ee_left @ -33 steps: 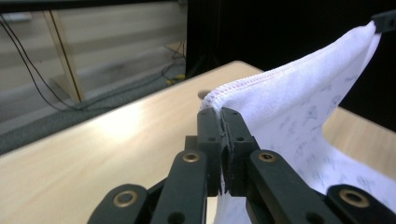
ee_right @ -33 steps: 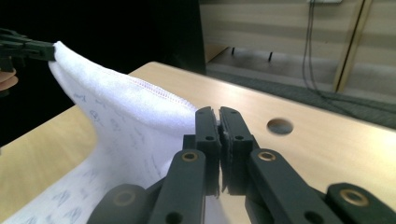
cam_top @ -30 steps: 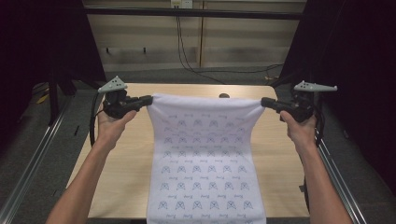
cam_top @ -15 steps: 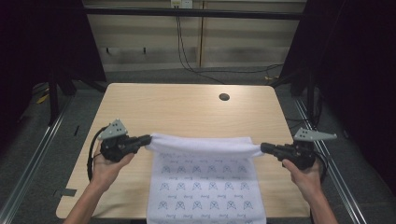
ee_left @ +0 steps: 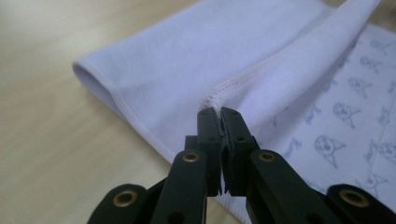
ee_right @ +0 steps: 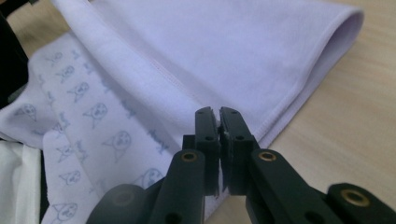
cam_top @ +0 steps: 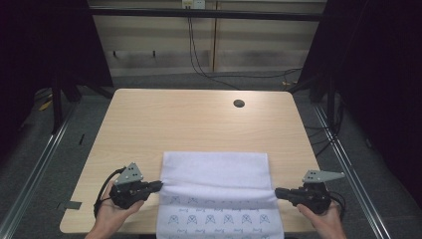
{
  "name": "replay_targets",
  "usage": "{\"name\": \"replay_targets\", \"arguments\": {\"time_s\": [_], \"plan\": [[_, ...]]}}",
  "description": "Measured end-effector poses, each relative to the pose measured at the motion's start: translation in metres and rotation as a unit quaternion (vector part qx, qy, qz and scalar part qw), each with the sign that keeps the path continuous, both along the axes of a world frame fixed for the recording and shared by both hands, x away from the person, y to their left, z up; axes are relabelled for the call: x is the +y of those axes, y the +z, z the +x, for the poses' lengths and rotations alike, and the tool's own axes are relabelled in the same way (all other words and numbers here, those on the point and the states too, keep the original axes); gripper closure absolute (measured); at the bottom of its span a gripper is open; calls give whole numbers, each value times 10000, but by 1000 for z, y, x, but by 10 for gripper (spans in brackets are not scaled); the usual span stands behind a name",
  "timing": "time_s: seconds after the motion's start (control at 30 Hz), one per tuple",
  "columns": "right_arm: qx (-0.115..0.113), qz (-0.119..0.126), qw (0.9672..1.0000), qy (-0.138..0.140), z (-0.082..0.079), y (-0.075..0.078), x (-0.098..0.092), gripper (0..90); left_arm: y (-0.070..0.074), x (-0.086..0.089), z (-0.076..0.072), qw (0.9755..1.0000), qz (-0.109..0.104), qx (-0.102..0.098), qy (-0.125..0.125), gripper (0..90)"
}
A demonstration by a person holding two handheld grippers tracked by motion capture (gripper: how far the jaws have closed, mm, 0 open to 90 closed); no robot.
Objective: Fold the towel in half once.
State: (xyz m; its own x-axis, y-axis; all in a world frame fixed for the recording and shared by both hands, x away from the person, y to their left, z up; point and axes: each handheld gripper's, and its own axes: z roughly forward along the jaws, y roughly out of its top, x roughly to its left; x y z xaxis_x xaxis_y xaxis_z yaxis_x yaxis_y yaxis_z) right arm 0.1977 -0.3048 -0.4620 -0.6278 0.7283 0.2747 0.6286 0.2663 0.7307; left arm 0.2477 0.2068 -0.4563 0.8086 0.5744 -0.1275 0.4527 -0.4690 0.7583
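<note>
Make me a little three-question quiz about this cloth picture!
1. True or false: the left gripper is shut on the cloth.
2. What lies on the table beyond the cloth? A) a dark round hole B) a red cup C) a spoon
3. Fill in: the folded-over part of the cloth is plain white, and the part near the person has little ____ printed on it.

Key:
1. True; the right gripper grips it too.
2. A, the hole.
3. Drawings (small blue figures).
</note>
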Motion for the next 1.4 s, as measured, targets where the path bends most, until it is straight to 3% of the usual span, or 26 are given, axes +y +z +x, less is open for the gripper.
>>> {"name": "replay_targets", "arguments": {"time_s": [0.07,0.1,0.17,0.27,0.3,0.4,0.57,0.7,0.97,1.07,1.3,1.4], "plan": [[153,-100,9998,12,-1,-5,3,870,-13,1,-4,9999,56,60,77,877],[192,-193,9996,53,-1,-7,5,869,-19,0,-5,9997,120,198,13,877],[302,-384,9987,105,-1,-13,10,870,-25,-2,-5,9994,195,269,-15,876],[439,-465,9978,149,-1,-20,15,870,-29,-5,-5,9987,197,460,-112,875],[429,-591,9972,188,-1,-21,16,869,-31,-5,-4,9984,206,503,-135,874],[502,-694,9961,204,1,-24,17,869,-33,-8,-2,9982,307,492,-126,873],[604,-698,9956,156,10,-29,18,871,-38,-8,7,9974,164,692,-136,871],[598,-716,9956,30,12,-29,19,872,-37,-14,14,9982,505,289,-120,874],[480,-877,9949,-149,27,-29,24,872,-39,-14,42,9985,471,252,103,875],[488,-891,9946,-200,38,-29,25,872,-39,-16,56,9983,557,94,166,875],[437,-980,9937,-309,67,-29,29,872,-41,-17,83,9982,432,166,374,875],[425,-1023,9932,-367,75,-29,30,871,-42,-18,92,9980,475,94,417,875]]}}
